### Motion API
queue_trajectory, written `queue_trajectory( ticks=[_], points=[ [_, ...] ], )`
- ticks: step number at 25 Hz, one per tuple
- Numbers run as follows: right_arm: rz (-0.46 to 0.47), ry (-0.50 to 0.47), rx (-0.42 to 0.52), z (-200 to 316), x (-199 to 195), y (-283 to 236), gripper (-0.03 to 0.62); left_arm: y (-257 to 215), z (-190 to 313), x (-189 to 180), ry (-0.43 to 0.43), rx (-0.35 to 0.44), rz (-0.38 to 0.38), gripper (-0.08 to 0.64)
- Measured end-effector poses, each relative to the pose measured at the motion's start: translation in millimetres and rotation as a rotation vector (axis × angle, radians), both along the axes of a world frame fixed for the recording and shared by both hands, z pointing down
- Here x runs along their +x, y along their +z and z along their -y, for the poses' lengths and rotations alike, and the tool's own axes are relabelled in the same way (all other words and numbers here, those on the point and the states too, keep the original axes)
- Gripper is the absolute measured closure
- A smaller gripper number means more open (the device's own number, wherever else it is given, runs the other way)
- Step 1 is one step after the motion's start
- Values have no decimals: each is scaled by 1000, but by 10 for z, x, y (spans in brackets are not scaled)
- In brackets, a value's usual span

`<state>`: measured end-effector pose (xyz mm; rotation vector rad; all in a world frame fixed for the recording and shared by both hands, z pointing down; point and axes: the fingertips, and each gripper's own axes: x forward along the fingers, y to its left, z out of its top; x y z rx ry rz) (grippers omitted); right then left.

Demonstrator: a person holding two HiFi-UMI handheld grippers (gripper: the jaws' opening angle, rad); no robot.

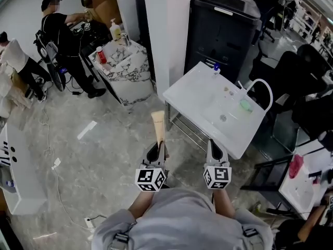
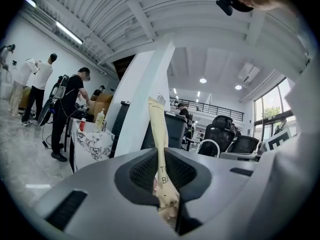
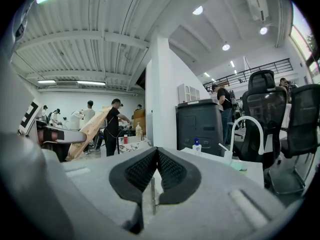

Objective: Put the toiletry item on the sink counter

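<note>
A cream toiletry tube stands upright in my left gripper, which is shut on its lower end; the tube rises between the dark pads in the left gripper view. My right gripper is shut with nothing between its pads, held next to the left one. Both are over the floor, just short of the near corner of the white sink counter. The counter carries a basin with a white arched tap, a green item and a small blue-capped bottle. From the right gripper view the tube shows at left.
A white pillar and a dark grey cabinet stand behind the counter. A marble-patterned sink unit with bottles sits at the left, with a person beside it. Black office chairs stand right. Cables lie on the floor.
</note>
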<state>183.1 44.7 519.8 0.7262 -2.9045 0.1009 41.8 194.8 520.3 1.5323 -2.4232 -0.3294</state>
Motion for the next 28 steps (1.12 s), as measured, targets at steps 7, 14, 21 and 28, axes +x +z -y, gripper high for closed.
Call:
queue_trajectory(
  ticks=[7,14,21,28],
  points=[
    [-5,8,-5,-225,-691,-54,589,41,-263,-783,-10,-10,-2,525],
    [-7,8,-14,-394,-1185,-3,589,80,-413,-1256,-6,-21,3,525],
    [-32,-13,-15,-452,-1537,91,589,154,-451,-1483,-9,-17,-12,525],
    [-27,-33,-15,-379,-1889,109,589,201,-380,-1763,-13,-31,-9,525]
  ],
)
